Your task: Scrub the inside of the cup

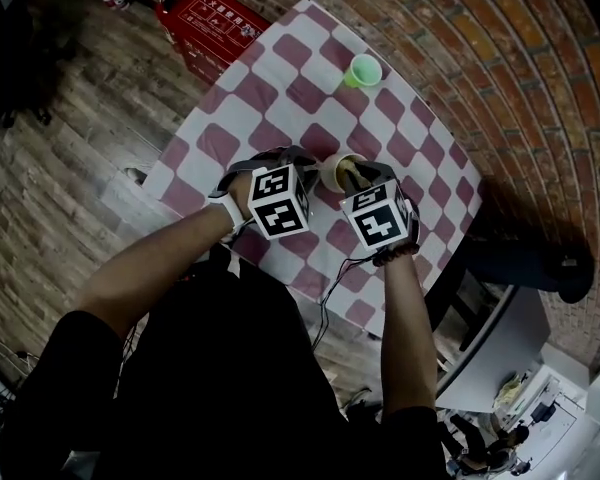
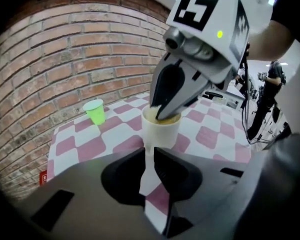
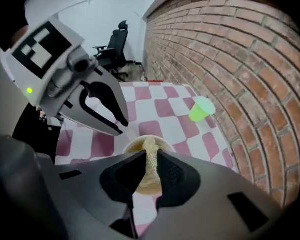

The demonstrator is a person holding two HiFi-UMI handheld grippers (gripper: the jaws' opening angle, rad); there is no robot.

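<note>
Currently the right tool (image 3: 151, 164) is clenching a yellowish sponge (image 3: 149, 146) inside the cream cup (image 2: 161, 134) on the counter (image 2: 115, 134); the left tool (image 2: 150, 156), nearly closed, is sitting at its side. Gentle circular strokes are advisable.

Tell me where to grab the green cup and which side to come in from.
Grip the green cup across its side wall, about mid-height, with one jaw on each side. It stands upright, mouth up, has no handle and tapers toward its base, so a level pinch should suit it. Come from the middle of the table, because the brick wall runs along the cup's far side.
</note>
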